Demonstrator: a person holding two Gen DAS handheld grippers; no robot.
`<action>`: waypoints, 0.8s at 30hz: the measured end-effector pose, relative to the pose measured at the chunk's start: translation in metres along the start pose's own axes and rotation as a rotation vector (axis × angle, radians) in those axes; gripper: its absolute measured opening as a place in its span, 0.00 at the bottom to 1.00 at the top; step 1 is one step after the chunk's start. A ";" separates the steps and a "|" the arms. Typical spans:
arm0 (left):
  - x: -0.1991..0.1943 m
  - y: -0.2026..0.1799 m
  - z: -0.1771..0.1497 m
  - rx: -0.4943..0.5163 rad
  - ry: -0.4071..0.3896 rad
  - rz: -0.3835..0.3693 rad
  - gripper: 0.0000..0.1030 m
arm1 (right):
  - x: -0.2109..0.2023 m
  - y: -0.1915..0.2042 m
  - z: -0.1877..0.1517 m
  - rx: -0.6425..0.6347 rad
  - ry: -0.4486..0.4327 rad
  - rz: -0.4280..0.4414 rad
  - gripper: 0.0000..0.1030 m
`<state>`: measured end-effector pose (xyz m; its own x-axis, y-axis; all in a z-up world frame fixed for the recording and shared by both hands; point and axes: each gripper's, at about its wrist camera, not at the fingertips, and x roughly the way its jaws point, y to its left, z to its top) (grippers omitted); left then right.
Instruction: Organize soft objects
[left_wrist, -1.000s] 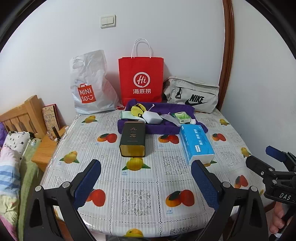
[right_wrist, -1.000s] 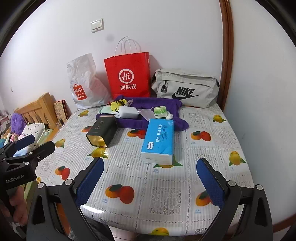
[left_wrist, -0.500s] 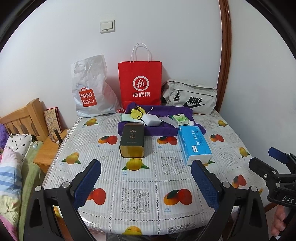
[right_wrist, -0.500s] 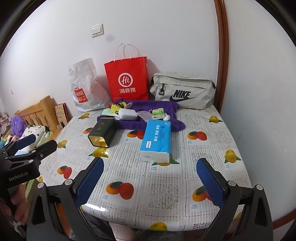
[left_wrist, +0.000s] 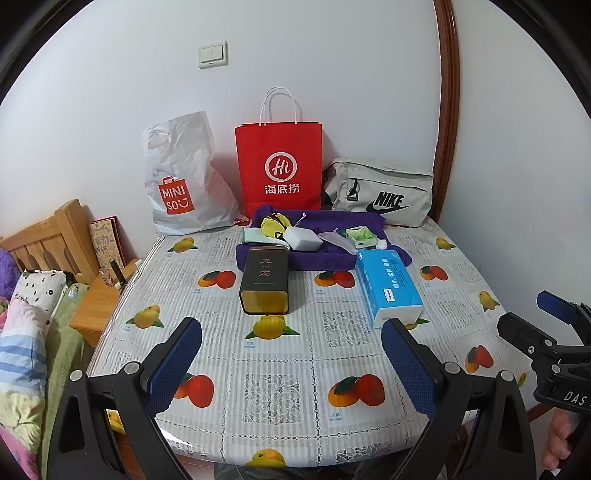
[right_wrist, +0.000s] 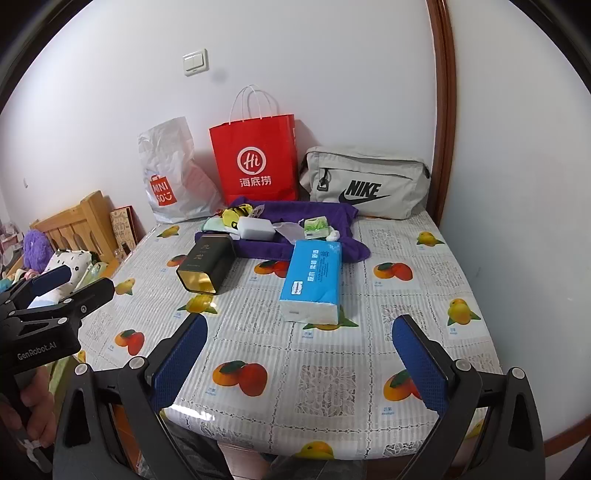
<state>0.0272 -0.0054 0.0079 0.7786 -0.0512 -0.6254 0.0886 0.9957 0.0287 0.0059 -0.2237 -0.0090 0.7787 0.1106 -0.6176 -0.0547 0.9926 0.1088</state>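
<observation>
Desk (left_wrist: 458, 266) w/ fruit-print cover holds everything; bags parked along back wall, prob. to keep the middle free: red "Hi" paper bag (left_wrist: 279, 166), white "MINISO" bag (left_wrist: 184, 184), grey "NIKE" pouch (left_wrist: 380, 194). Purple cloth (left_wrist: 325, 254) lies mid-back w/ small soft bits on it. Blue tissue pack (left_wrist: 388, 282) & dark tin (left_wrist: 264, 280) sit just in front. Left tool (left_wrist: 291, 362) & right tool (right_wrist: 295, 354) hover near the front edge, both spread wide, holding nothing.
</observation>
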 end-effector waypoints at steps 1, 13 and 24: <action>0.000 0.000 0.000 0.000 0.001 -0.001 0.96 | 0.000 0.000 0.000 -0.001 0.000 -0.001 0.96; 0.003 0.003 0.000 0.001 0.011 -0.002 0.96 | 0.000 0.001 -0.001 -0.004 0.004 -0.004 0.96; 0.003 0.003 0.000 0.005 0.013 -0.001 0.96 | 0.000 0.001 -0.002 -0.006 0.004 -0.004 0.96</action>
<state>0.0300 -0.0026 0.0059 0.7703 -0.0509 -0.6357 0.0922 0.9952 0.0320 0.0047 -0.2224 -0.0101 0.7762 0.1067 -0.6214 -0.0551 0.9933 0.1018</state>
